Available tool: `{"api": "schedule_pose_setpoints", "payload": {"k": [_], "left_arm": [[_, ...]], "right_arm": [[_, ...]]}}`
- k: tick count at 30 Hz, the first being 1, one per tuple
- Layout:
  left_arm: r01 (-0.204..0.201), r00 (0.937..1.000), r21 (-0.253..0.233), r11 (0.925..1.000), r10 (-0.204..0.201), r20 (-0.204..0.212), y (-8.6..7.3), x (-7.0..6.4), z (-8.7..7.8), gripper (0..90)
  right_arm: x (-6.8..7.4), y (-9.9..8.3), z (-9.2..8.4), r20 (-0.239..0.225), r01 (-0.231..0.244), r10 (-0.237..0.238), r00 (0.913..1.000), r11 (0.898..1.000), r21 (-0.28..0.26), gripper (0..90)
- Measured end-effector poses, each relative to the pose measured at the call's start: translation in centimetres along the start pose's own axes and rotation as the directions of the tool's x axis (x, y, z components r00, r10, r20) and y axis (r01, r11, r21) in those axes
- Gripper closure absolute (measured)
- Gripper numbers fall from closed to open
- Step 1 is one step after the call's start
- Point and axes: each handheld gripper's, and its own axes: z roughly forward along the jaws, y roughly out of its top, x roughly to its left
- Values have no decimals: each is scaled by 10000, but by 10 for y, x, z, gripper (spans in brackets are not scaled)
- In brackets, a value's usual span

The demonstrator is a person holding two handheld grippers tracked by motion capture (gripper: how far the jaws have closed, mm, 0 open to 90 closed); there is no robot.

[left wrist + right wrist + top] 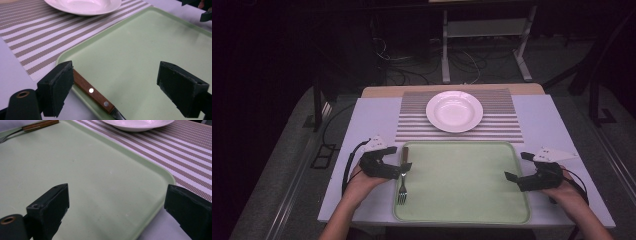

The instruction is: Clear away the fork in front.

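Observation:
A fork (402,176) with a brown wooden handle (92,91) lies along the left rim of a pale green tray (462,200), tines toward the person. My left gripper (398,159) hovers just over that handle, open; in the left gripper view its pads (60,85) stand wide apart and touch nothing, the handle passing beside the left one. My right gripper (518,166) is open at the tray's right edge, with bare tray (75,170) between its jaws. The fork handle (40,125) lies at the far side in the right gripper view.
A white deep plate (454,111) sits on a striped placemat (507,125) behind the tray, on a pale table (372,115). Beyond the table's far edge are a metal stand (484,30) and loose cables on the dark floor.

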Motion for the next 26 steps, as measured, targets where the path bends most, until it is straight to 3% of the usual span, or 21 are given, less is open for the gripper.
{"api": "schedule_pose_setpoints", "payload": {"k": [3, 7, 13, 26], "left_arm": [[171, 9998, -209, 9996, -172, -50, -11, 1, -3, 61], [5, 10000, -156, 9999, -6, -54, -17, 0, -5, 0], [-114, 9999, 118, 9999, 114, 61, -21, 2, -3, 0], [-192, 9997, 166, 9997, 189, 169, -21, 1, -1, 0]], "right_arm": [[0, 0, 0, -5, 11, -11, 10000, 10000, 2, 60], [1, 0, 0, -10, 21, -21, 10000, 10000, -14, 60], [0, 0, 0, 34, 3, -3, 10000, 10000, -14, 60], [-1, 0, 1, 55, -39, 39, 10000, 10000, 5, 59]]}}
